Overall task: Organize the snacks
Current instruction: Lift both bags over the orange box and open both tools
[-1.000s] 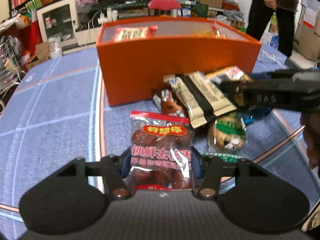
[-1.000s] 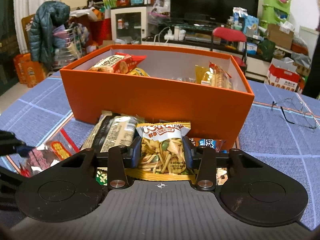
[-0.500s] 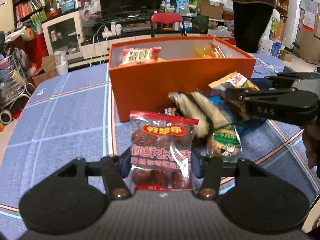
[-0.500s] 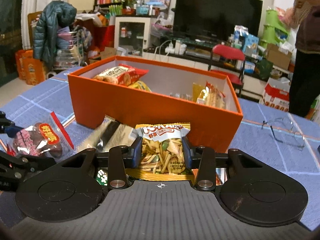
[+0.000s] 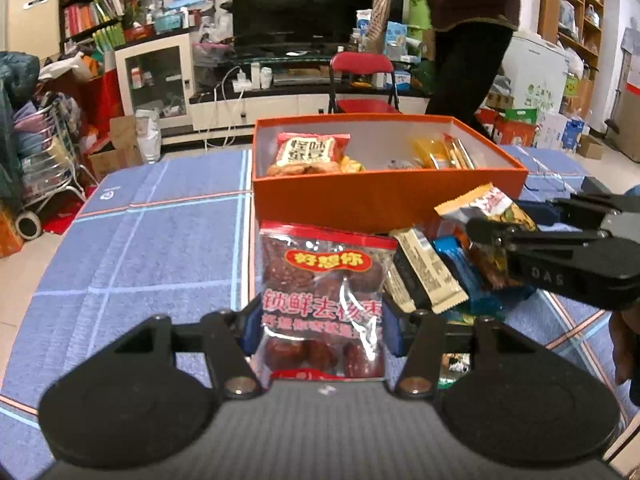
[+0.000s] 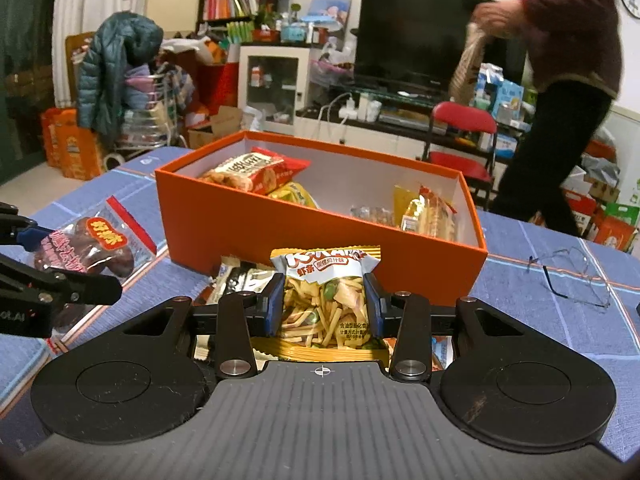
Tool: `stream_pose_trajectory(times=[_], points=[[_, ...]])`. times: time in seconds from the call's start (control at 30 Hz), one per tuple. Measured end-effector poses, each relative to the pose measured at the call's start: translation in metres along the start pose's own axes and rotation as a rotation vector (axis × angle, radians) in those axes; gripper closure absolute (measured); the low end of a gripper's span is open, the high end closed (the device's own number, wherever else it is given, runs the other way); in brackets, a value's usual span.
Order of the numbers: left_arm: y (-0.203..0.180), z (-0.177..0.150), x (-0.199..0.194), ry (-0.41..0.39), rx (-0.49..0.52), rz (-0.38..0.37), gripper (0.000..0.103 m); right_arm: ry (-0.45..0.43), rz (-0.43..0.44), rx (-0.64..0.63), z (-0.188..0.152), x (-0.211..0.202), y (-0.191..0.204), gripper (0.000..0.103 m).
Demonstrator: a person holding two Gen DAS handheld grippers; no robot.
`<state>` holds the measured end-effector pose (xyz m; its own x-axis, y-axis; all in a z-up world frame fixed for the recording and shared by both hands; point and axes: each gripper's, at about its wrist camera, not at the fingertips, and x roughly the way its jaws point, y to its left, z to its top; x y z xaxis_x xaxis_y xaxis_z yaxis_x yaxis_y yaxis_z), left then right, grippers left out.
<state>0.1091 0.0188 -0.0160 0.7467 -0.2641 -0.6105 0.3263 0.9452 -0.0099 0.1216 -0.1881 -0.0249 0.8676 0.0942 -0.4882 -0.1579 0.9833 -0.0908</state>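
My left gripper [image 5: 321, 320] is shut on a clear bag of red dates [image 5: 322, 280] with a red top strip, held up off the table in front of the orange box [image 5: 384, 196]. My right gripper [image 6: 323, 306] is shut on a yellow bag of shrimp sticks [image 6: 325, 294], also lifted, just before the orange box [image 6: 312, 236]. Each gripper shows in the other's view: the right gripper [image 5: 480, 226] with its bag at the right, the left gripper [image 6: 72, 264] with the date bag [image 6: 94, 246] at the left. Several snack packets lie inside the box.
A heap of loose packets [image 5: 430, 276] lies on the blue tablecloth [image 5: 140, 264] between box and grippers. Spectacles [image 6: 572, 276] rest on the cloth at the right. A person [image 6: 560, 92] walks behind the table near a red chair [image 6: 460, 136].
Both grippers have risen with their bags, so the box's inside shows more. The person behind the table has walked toward the middle of the room.
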Motion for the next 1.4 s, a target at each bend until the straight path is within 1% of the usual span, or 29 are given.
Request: stream_pose_trajectory(times=[0.1,0.2,0.3,0.4,0.5,0.6,0.73,0.83,0.87,0.9,0.93,0.97,1.0,1.03,1.07,1.1,1.13,1.2,1.27,1.3,1.37,1.4], points=[[0.002,0.005,-0.002,-0.005,-0.019,-0.006,0.049,-0.005,0.004,0.011,0.004,-0.004,-0.002,0.079],[0.002,0.016,-0.008,-0.029,-0.038,-0.010,0.049,-0.040,0.005,0.056,0.014,-0.022,-0.015,0.079],[-0.005,0.035,-0.011,-0.071,-0.020,-0.009,0.049,-0.075,-0.011,0.100,0.028,-0.039,-0.033,0.079],[-0.009,0.057,-0.008,-0.097,-0.017,-0.016,0.049,-0.084,-0.020,0.147,0.040,-0.041,-0.051,0.079],[-0.012,0.084,0.002,-0.123,-0.022,-0.002,0.049,-0.094,-0.031,0.162,0.057,-0.034,-0.064,0.079],[-0.013,0.112,0.019,-0.123,-0.069,-0.033,0.049,-0.105,-0.031,0.170,0.076,-0.024,-0.073,0.079],[-0.024,0.142,0.046,-0.121,-0.078,-0.041,0.049,-0.108,-0.029,0.162,0.099,-0.004,-0.076,0.079],[-0.036,0.155,0.073,-0.090,-0.088,-0.060,0.049,-0.092,-0.041,0.145,0.113,0.018,-0.075,0.079],[-0.041,0.157,0.084,-0.068,-0.083,-0.071,0.054,-0.059,-0.039,0.141,0.116,0.031,-0.075,0.078],[-0.046,0.157,0.098,-0.043,-0.077,-0.034,0.052,-0.015,-0.048,0.143,0.119,0.045,-0.075,0.076],[-0.047,0.156,0.110,-0.023,-0.060,-0.001,0.041,0.028,-0.058,0.145,0.119,0.058,-0.078,0.073],[-0.046,0.155,0.116,-0.009,-0.052,0.035,0.023,0.061,-0.061,0.154,0.118,0.067,-0.082,0.072],[-0.043,0.153,0.115,-0.006,-0.057,0.063,0.019,0.069,-0.065,0.169,0.117,0.068,-0.087,0.073],[-0.042,0.152,0.106,-0.029,-0.068,0.072,0.019,0.052,-0.060,0.182,0.116,0.062,-0.090,0.070],[-0.040,0.150,0.091,-0.073,-0.069,0.056,0.015,0.025,-0.058,0.183,0.116,0.052,-0.093,0.068],[-0.040,0.148,0.079,-0.101,-0.061,0.053,0.010,-0.008,-0.064,0.175,0.115,0.038,-0.094,0.062],[-0.040,0.144,0.063,-0.129,-0.047,0.072,0.002,-0.038,-0.082,0.160,0.114,0.024,-0.094,0.055],[-0.040,0.131,0.037,-0.167,-0.035,0.107,0.001,-0.085,-0.123,0.150,0.104,-0.003,-0.095,0.045],[-0.040,0.111,0.018,-0.169,-0.038,0.134,0.001,-0.109,-0.154,0.176,0.087,-0.027,-0.094,0.045],[-0.040,0.098,0.012,-0.165,-0.037,0.154,0.001,-0.106,-0.157,0.180,0.077,-0.035,-0.090,0.045],[-0.040,0.074,0.003,-0.135,-0.029,0.208,0.001,-0.104,-0.175,0.157,0.053,-0.049,-0.075,0.046],[-0.041,0.061,0.001,-0.111,-0.035,0.222,0.001,-0.093,-0.186,0.141,0.040,-0.053,-0.067,0.046]])
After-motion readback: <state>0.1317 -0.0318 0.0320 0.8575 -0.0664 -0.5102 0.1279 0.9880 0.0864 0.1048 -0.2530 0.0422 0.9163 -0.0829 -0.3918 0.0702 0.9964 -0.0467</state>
